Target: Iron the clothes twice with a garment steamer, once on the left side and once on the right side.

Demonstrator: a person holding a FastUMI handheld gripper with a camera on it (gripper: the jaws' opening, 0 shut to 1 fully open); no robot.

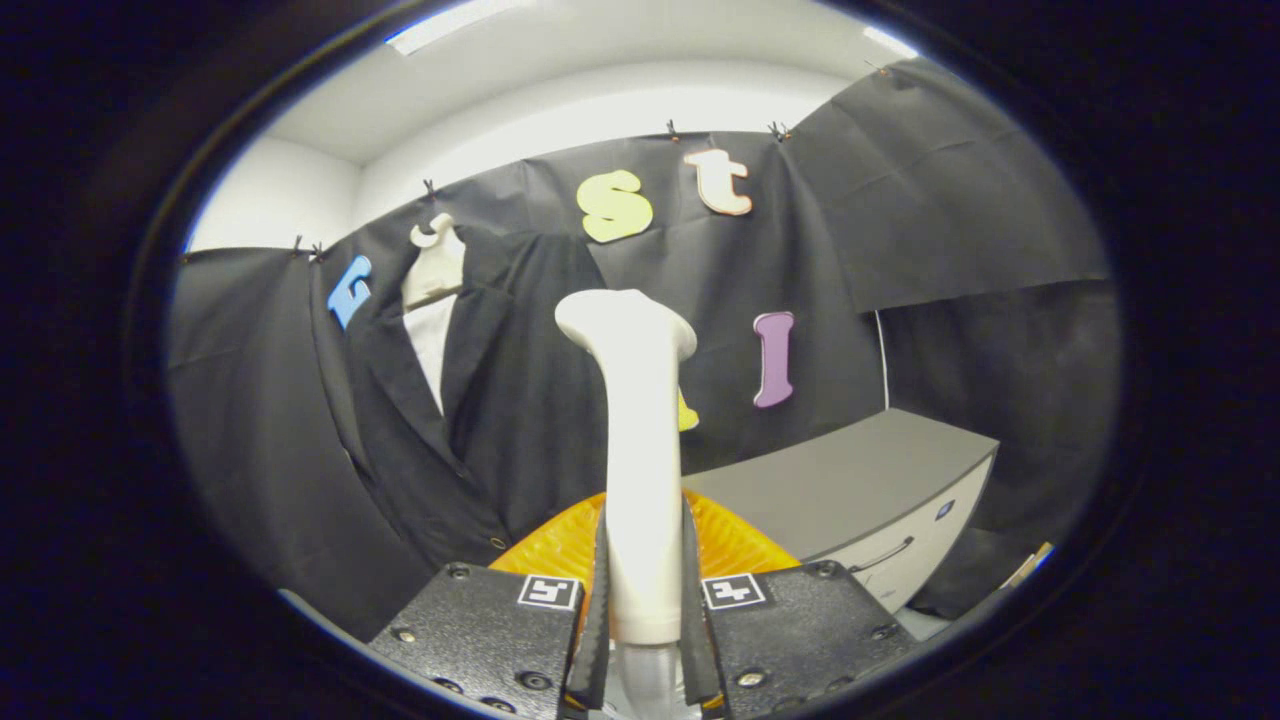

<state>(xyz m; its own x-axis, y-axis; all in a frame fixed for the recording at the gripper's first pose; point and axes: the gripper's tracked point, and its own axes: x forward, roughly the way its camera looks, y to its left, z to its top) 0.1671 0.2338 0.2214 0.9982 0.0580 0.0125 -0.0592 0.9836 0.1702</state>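
My gripper point(643, 600) is shut on the handle of a white garment steamer point(637, 430), both fingers pressing its sides. The steamer stands upright between the fingers, its wider head at the top, held off the garment. Beyond it to the left, a dark jacket point(480, 400) hangs on a white hanger point(435, 265) against the booth's wall, with a white shirt showing at the open collar. The steamer's head sits just right of the jacket's right front panel; I cannot tell the gap between them.
A grey-topped cabinet point(850, 480) with a white drawer front and a handle stands to the right, beyond the fingers. An orange ribbed thing point(735, 545) lies just behind the fingers, under the steamer. Black cloth covers the wall all round.
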